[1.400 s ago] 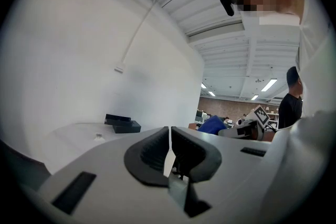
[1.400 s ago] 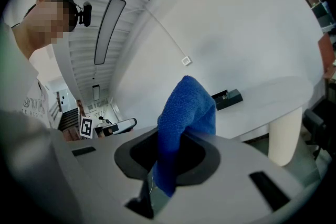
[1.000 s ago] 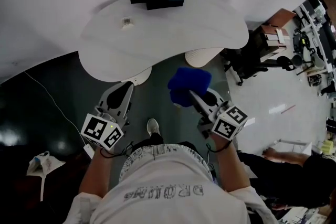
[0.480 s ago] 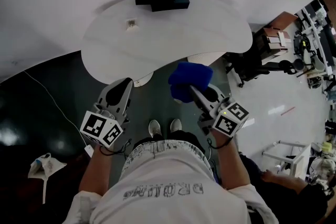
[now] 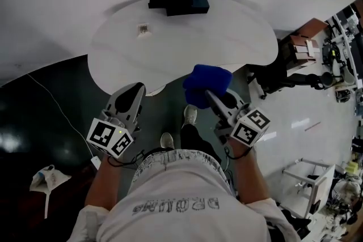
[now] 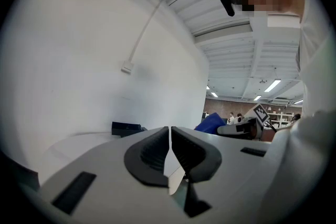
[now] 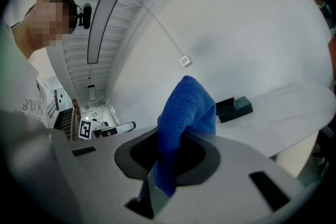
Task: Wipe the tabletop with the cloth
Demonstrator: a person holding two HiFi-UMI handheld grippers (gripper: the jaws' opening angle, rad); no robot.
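"Starting leftmost: is the left hand-held gripper (image 6: 169, 152) carrying anything?"
"No, its jaws are together on nothing, near the table's (image 5: 227, 37) front edge. The right hand-held gripper (image 5: 209, 98) is clamped on the blue cloth (image 5: 205, 82), held in the air at that edge."
"So the next reach?"
"Forward, I'd judge: the tabletop lies straight ahead of the cloth."

White T-shirt (image 5: 176, 218) with grey print, 2 white shoes (image 5: 190, 115).
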